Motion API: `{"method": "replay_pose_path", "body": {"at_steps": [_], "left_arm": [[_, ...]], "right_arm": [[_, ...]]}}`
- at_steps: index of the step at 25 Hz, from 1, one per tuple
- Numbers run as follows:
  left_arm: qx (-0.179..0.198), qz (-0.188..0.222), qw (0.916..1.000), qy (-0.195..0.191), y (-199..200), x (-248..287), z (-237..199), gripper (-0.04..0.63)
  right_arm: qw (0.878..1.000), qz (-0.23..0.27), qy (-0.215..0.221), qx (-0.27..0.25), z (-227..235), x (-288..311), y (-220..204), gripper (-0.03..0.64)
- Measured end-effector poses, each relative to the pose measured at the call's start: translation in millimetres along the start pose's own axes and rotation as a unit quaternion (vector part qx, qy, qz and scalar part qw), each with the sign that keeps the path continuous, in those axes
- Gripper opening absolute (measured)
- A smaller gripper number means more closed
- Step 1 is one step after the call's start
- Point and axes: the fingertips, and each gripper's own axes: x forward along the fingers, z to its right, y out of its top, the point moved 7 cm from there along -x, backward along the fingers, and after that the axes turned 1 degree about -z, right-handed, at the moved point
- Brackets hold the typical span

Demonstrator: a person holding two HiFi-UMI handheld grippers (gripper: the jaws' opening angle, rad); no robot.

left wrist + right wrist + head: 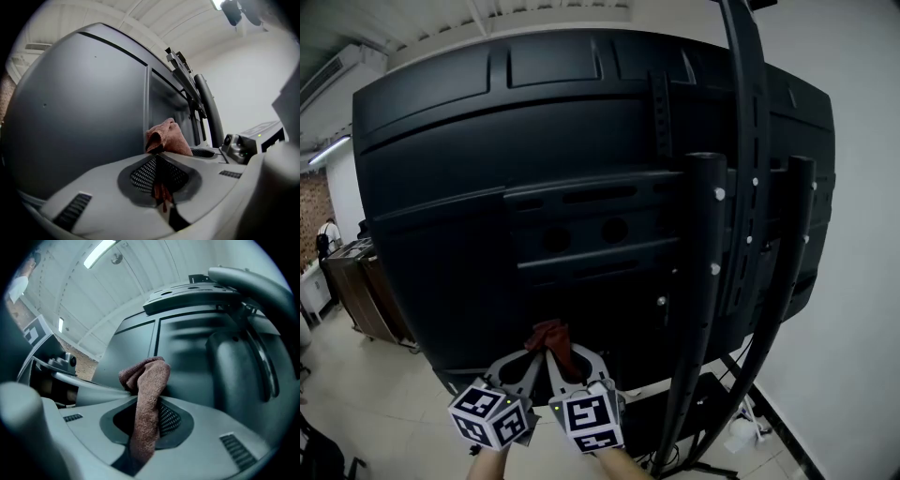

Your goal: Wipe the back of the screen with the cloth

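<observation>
Pale tiled floor (366, 394) and white walls, workshop-type room; a brown wooden cabinet (366, 291) stands off the screen's left edge.

Left gripper (532, 352): jaws pressed together on a thin tail of the reddish-brown terry cloth (166, 138), which I see trapped between the mesh pads in the left gripper view (159, 164).

Right gripper (572, 364): also clamped, with a thicker strip of the same cloth (147, 376) running down through its jaws (149, 404).

Both tips meet side by side, the cloth (551, 336) bunched just above them.

That bunch sits at the lower middle of the large black plastic-backed screen (487, 187), close against the panel. I can't confirm actual contact. My read: wiping is barely under way, with nearly all of the back left to cover.

Right of the bunch, the black tubular metal stand (703, 281) and its bracket cross the screen's back, studded with pale screw heads.

Risks from here:
- Only a small wad stands beyond the tips, so pressing hard could drag bare jaws across the plastic.
- If the two grippers pull apart, the left's thin tail likely slips free.
- Sweeping right, the terry could snag on screws or bracket edges.
- A heavy push may rock the screen on its stand.
</observation>
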Motion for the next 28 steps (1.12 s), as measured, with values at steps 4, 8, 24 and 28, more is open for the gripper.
{"method": "replay_pose_path", "body": {"at_steps": [4, 8, 24, 28], "left_arm": [[0.002, 0.0, 0.9998, -0.021, 2.9, 16.3, 18.4, 0.009], [0.002, 0.001, 0.9993, -0.038, 4.7, 25.3, 31.3, 0.011], [0.003, 0.03, 0.9921, -0.122, 66.6, 18.1, 117.0, 0.011], [-0.001, 0.039, 0.992, -0.12, 80.3, 29.8, 172.6, 0.011]], "right_arm": [[0.999, -0.01, -0.045, 0.015, 33.0, -15.4, -1.8, 0.064], [0.997, -0.017, -0.068, 0.025, 52.8, -25.3, -2.0, 0.064], [0.996, 0.021, -0.031, 0.079, 90.2, -121.5, 78.6, 0.063], [0.997, 0.028, -0.025, 0.065, 126.2, -167.0, 93.1, 0.063]]}}
